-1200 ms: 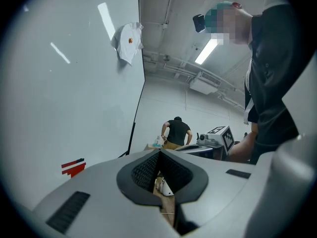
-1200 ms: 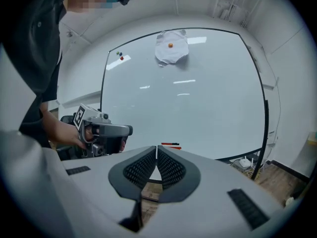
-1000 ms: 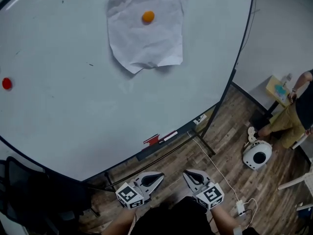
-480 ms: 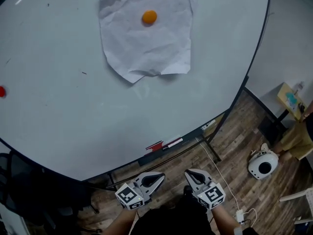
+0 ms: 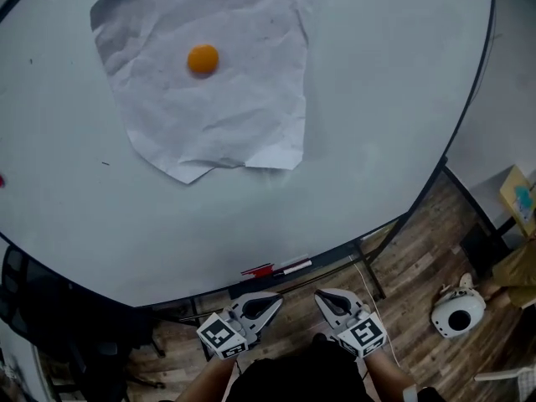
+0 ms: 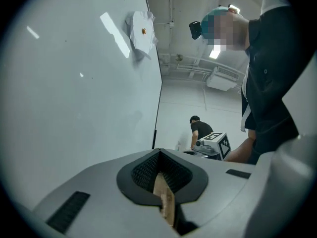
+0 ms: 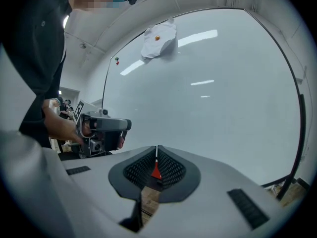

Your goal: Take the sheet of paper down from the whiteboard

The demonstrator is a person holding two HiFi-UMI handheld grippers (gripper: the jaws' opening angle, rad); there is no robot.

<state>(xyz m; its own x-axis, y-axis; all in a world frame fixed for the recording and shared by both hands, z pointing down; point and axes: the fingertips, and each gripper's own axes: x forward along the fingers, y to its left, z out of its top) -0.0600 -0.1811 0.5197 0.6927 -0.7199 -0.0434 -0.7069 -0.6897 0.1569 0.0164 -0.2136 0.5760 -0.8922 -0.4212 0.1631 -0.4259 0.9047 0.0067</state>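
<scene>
A crumpled white sheet of paper hangs on the whiteboard, pinned by a round orange magnet. The paper shows far up the board in the left gripper view, and the paper shows high on the board in the right gripper view. My left gripper and right gripper sit low at the bottom of the head view, side by side below the board's tray. Both are shut with nothing between the jaws and well short of the paper.
The board's tray holds a red eraser and a marker. A white round device and a cable lie on the wooden floor at right. A black chair stands at lower left. A red magnet sits at the board's left.
The view has closed in on the board: the paper looks larger and has shifted left and down in the head view. The grippers stay shut in the same spot in frame.
</scene>
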